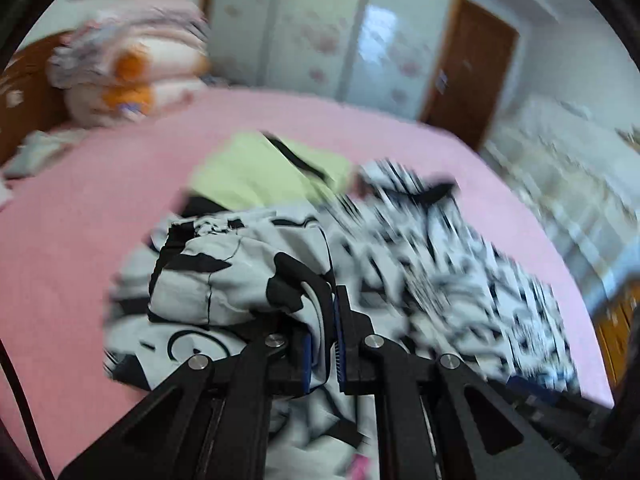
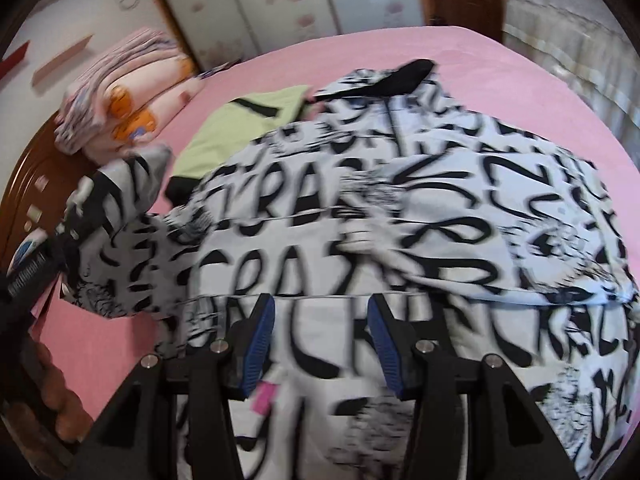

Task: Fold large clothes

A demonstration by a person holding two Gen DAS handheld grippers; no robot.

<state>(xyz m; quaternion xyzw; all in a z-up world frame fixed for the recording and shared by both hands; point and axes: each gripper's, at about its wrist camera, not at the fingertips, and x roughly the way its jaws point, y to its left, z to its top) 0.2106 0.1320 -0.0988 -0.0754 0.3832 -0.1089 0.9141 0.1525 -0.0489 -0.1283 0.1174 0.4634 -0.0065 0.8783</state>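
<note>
A large white jacket with black lettering (image 2: 400, 216) lies spread on the pink bed (image 2: 500, 80). My left gripper (image 1: 322, 300) is shut on a bunched sleeve of this jacket (image 1: 224, 276) and holds it above the bed. The sleeve also shows at the left of the right wrist view (image 2: 120, 208), lifted. My right gripper (image 2: 320, 308) is open just above the jacket's near part, with nothing between its blue pads (image 2: 260, 344). The jacket's black collar (image 2: 404, 74) points to the far side.
A folded light green garment with black trim (image 1: 260, 172) lies beyond the jacket. A stack of pink bedding (image 1: 132, 76) sits by the wooden headboard (image 2: 36, 184). A wardrobe (image 1: 304, 28) and a brown door (image 1: 472, 72) stand past the bed.
</note>
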